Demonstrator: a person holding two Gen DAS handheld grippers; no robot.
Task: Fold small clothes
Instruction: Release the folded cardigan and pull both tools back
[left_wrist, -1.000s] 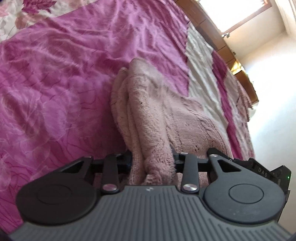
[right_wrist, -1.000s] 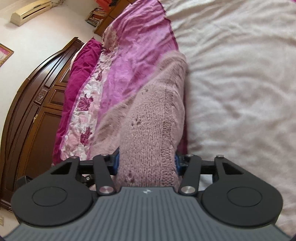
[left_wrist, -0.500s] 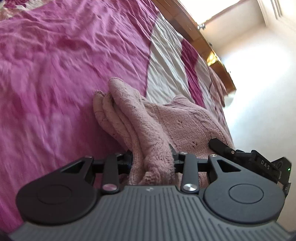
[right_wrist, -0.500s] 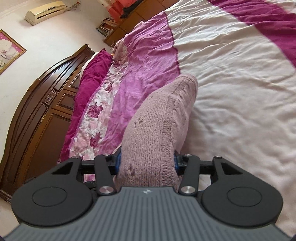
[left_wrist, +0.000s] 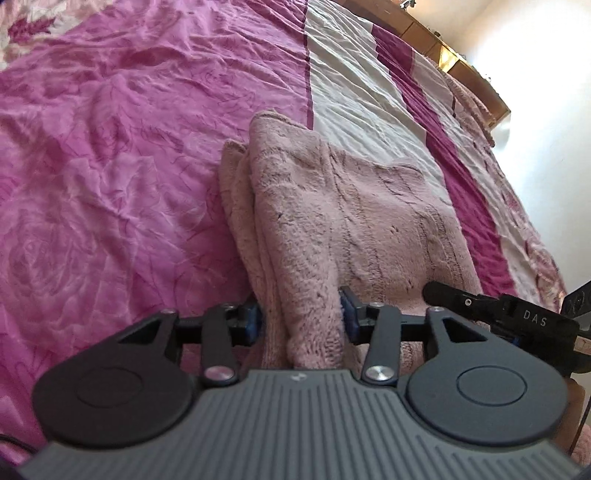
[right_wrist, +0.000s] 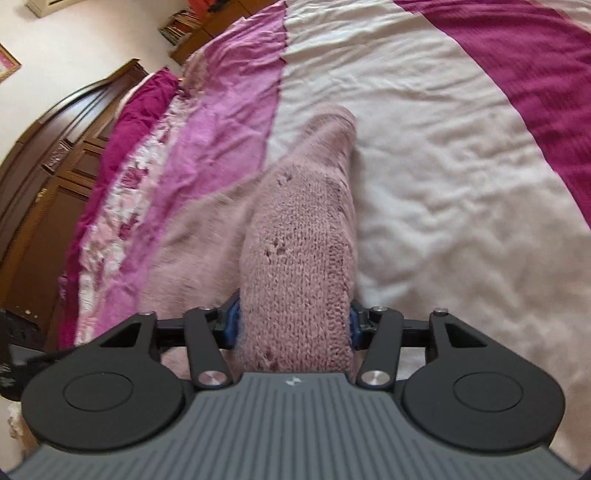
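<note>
**Mia:** Start on the left side. What does the left gripper (left_wrist: 301, 317) have?

**Tom:** The fluffy pink sweater (left_wrist: 351, 221). A thick bunch of it sits between the two blue pads (left_wrist: 253, 319). The jaws have just been opening a bit, but both pads touch the wool, so they hold it at a middle width.

**Mia:** Where does the sweater lie?

**Tom:** On the bed cover, folded in layers. Look for the white stripe (left_wrist: 369, 110). The stacked, folded edge lies on the pink flowery part (left_wrist: 110, 166), just left of the white stripe. The rest spreads to the right, over the white stripe.

**Mia:** And the black thing far right of the white stripe?

**Tom:** That is the right gripper (left_wrist: 517, 321), at the sweater's other side.

**Mia:** Now its own camera.

**Tom:** Far left of the white stripe (right_wrist: 443, 147) stands a dark wooden headboard (right_wrist: 44, 184). The sweater (right_wrist: 295, 258) rises in a knitted hump between the jaws of the right gripper (right_wrist: 291, 325). Its far tip lies on the white stripe.

**Mia:** Does it squeeze?

**Tom:** Those jaws have just been opening too. The right pad touches the wool. By the left pad it is only blurry fuzz, so I cannot tell if it grips.
</note>
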